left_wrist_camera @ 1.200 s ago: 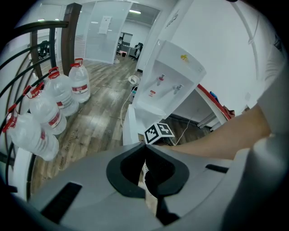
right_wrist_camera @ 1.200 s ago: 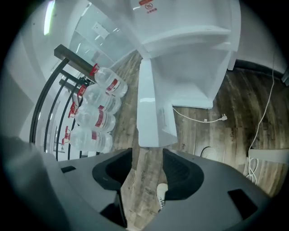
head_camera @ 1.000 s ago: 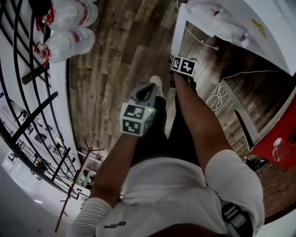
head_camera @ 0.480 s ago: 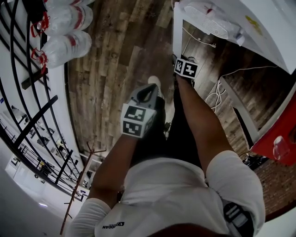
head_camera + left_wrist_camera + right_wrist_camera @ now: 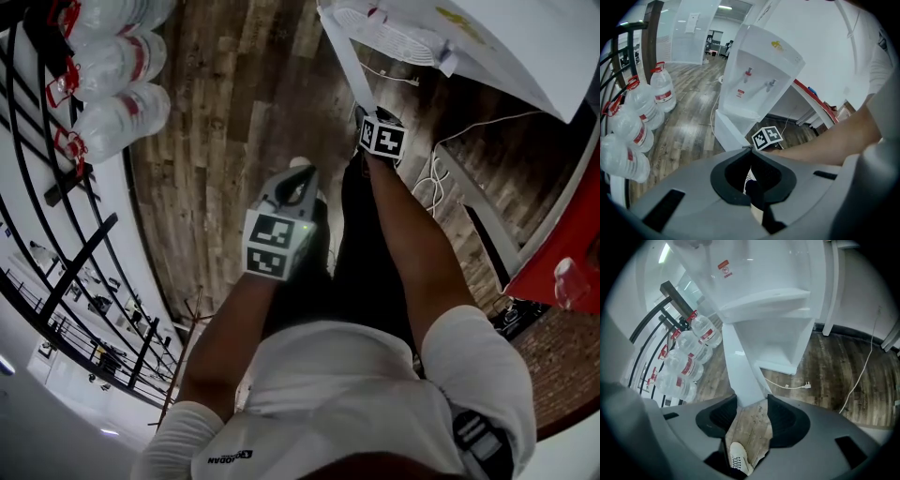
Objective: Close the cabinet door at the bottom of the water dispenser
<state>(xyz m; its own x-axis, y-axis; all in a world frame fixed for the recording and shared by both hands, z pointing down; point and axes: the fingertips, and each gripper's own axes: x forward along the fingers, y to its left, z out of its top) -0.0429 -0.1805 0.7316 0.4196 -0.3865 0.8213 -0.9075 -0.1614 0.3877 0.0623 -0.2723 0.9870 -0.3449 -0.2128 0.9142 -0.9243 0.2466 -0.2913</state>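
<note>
The white water dispenser [image 5: 525, 47] stands at the top right of the head view. Its bottom cabinet door [image 5: 740, 366] hangs open, swung out toward me, and the bare white cabinet [image 5: 785, 341] shows behind it. My right gripper [image 5: 752, 400] is open. It is held low, right at the door's free edge, and the door's lower corner shows in the gap between the jaw tips. I cannot tell whether they touch the door. My left gripper [image 5: 749, 149] is shut on nothing and held back near the person's leg, left of the door.
Several large water bottles [image 5: 112, 84] lie by a black railing [image 5: 56, 262] on the left. A white cable with a plug [image 5: 806, 386] trails on the wood floor beside the cabinet. A red-topped table [image 5: 562, 272] is at the right. The person's white shoe [image 5: 738, 458] is below the jaws.
My right gripper has moved forward toward the door's free edge. The door now slants more across the head view. The left gripper has barely moved.
</note>
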